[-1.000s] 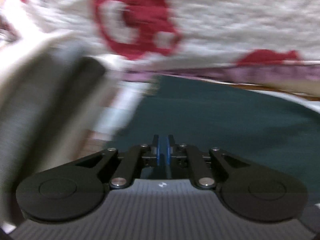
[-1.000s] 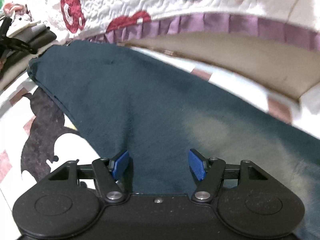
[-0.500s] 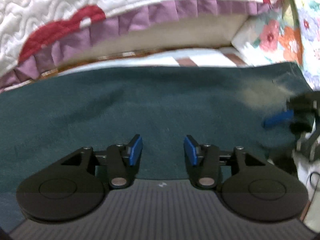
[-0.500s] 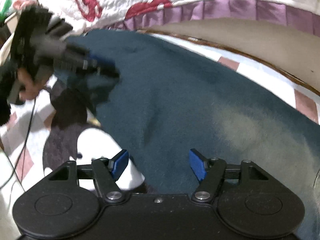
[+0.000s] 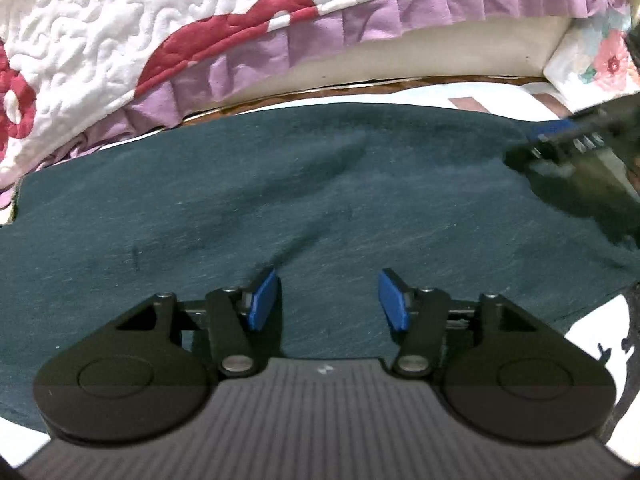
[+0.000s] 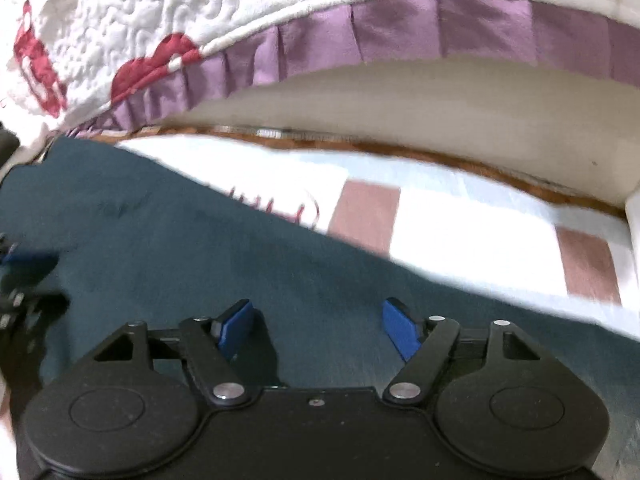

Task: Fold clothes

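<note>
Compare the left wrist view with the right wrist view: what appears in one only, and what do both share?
Left wrist only: a floral pillow at the upper right, and the dark green garment's left edge. Right wrist only: pink squares on the white sheet beside the garment. Both share the garment spread flat, the quilt with its purple ruffle behind, and each view's own tongs opening with nothing gripped: left tongs, right tongs.

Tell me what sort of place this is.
Probably a bedroom: the dark green garment lies spread on a patterned sheet, beside a quilted bedspread with a purple ruffle.
</note>
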